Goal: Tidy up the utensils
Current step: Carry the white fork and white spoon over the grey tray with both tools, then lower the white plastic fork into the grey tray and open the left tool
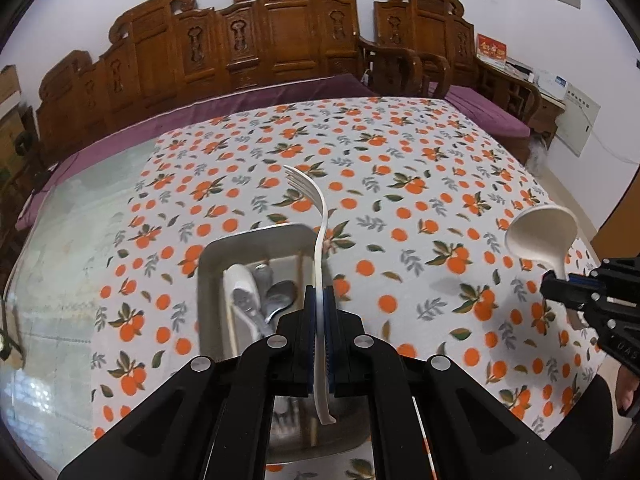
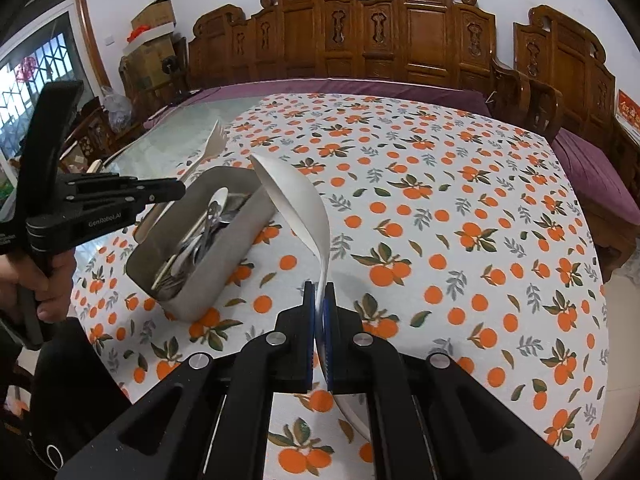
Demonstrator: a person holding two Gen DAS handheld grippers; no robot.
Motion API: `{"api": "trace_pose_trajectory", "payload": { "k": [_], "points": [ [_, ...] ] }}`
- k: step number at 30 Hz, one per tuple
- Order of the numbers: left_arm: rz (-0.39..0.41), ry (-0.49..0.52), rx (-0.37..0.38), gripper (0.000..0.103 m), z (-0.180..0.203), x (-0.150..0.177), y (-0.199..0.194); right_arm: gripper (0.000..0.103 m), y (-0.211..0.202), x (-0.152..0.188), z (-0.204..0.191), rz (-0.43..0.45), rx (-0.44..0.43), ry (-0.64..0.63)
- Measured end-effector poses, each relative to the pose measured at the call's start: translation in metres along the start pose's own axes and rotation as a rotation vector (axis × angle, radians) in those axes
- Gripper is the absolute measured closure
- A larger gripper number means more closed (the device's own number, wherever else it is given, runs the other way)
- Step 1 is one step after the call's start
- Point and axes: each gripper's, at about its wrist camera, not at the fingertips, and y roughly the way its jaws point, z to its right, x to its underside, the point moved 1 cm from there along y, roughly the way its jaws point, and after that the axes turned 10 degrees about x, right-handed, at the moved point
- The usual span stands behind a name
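Utensils mostly sit in the metal tray (image 1: 208,280) already. From the left wrist, the left gripper (image 1: 320,292) is clenched on a white plastic fork (image 1: 320,240), held up over the tray's right rim — so that one isn't sorted yet. Right wrist view: the right gripper (image 2: 319,292) is clamped on a white ladle (image 2: 296,200), up off the orange-print tablecloth (image 2: 460,240), tray near the table's left edge. I'd guess two pieces left. Nothing blocks either — just the carved wooden bench (image 2: 400,28) beyond the far edge.
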Motion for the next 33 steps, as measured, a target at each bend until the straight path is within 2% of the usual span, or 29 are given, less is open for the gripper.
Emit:
{"api": "trace_pose_trajectory", "payload": {
  "k": [17, 21, 26, 31, 32, 33],
  "points": [
    [-0.097, -0.093, -0.008, 0.100, -0.055, 0.030, 0.037, 0.098, 0.020, -0.011, -0.034, -0.023, -0.031, 0.003],
    [-0.081, -0.099, -0.006, 0.087, -0.056, 0.030, 0.031, 0.098, 0.024, -0.014, -0.041, -0.030, -0.041, 0.006],
    [-0.039, -0.086, -0.003, 0.077, -0.059, 0.030, 0.010, 0.098, 0.028, -0.021, -0.056, -0.028, -0.064, 0.012],
    [-0.005, -0.076, -0.012, 0.071, -0.067, 0.031, -0.013, 0.098, 0.034, -0.031, -0.075, -0.023, -0.094, 0.016],
    [0.005, -0.076, -0.014, 0.061, -0.070, 0.031, -0.018, 0.098, 0.035, -0.033, -0.079, -0.022, -0.099, 0.017],
    [0.018, -0.075, -0.018, 0.056, -0.073, 0.031, -0.023, 0.098, 0.037, -0.035, -0.085, -0.023, -0.106, 0.017]
  ]
}}
